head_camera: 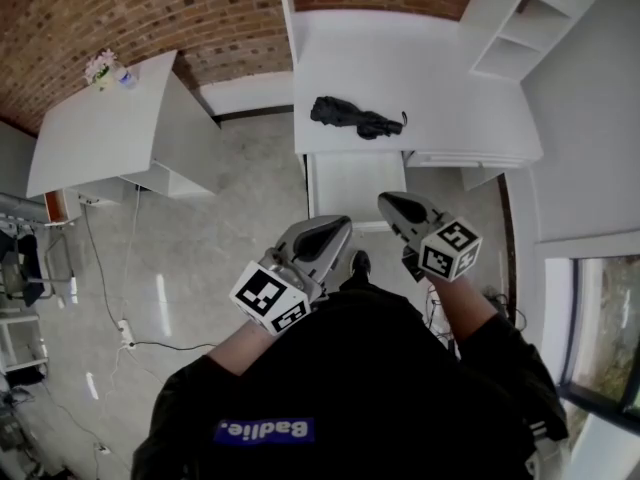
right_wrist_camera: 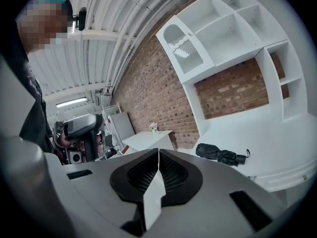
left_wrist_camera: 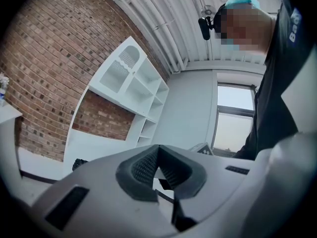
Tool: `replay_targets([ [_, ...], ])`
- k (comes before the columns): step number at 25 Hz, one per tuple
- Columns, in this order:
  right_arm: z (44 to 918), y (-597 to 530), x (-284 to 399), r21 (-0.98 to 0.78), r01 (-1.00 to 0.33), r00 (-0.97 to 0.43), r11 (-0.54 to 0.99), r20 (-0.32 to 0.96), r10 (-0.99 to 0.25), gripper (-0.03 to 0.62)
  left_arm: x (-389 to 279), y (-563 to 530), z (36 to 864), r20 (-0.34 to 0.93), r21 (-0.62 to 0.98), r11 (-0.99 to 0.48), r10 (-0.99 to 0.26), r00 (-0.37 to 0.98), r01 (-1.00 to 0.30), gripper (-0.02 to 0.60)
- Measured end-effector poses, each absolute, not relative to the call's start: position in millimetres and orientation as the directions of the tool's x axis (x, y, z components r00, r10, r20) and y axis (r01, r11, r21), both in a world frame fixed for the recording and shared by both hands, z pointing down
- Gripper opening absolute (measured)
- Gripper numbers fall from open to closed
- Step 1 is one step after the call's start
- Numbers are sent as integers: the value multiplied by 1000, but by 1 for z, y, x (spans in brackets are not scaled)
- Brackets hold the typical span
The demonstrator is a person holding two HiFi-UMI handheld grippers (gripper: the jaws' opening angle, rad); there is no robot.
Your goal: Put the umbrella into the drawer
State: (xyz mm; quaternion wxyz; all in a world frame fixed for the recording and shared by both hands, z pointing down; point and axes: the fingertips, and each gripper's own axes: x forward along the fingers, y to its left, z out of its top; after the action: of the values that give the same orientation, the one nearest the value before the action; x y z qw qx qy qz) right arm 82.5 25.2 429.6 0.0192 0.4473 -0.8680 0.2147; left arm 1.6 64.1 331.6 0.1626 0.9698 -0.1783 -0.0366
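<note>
A folded black umbrella [head_camera: 356, 118] lies on the white desk [head_camera: 450, 88], well ahead of both grippers. The right gripper view shows the umbrella [right_wrist_camera: 221, 154] on that desk, ahead and to the right. In the left gripper view only the umbrella's end [left_wrist_camera: 79, 163] peeks over the jaw. Below the desk's front edge a white drawer [head_camera: 355, 186] stands pulled out. My left gripper [head_camera: 341, 225] and right gripper [head_camera: 388, 203] hover side by side in front of the drawer. Each has its jaws shut with nothing between them, as the left gripper [left_wrist_camera: 158, 148] and right gripper [right_wrist_camera: 158, 152] show in their own views.
A white shelf unit [head_camera: 520, 18] rises at the desk's right end against the brick wall. A second white table [head_camera: 100, 128] with a small flower pot [head_camera: 101, 66] stands to the left. Cables and a power strip [head_camera: 125, 334] lie on the floor at left. A window [head_camera: 605, 338] is at right.
</note>
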Motion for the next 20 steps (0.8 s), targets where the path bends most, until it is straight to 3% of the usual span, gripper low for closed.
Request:
replay_targets([
  [10, 448, -56, 142, -357, -723, -685, 592, 255, -683, 32, 49, 9, 339, 42, 332, -809, -501, 864, -485, 2],
  [20, 460, -99, 138, -338, -695, -719, 634, 307, -624, 32, 35, -16, 340, 58, 347, -747, -586, 808, -566, 2],
])
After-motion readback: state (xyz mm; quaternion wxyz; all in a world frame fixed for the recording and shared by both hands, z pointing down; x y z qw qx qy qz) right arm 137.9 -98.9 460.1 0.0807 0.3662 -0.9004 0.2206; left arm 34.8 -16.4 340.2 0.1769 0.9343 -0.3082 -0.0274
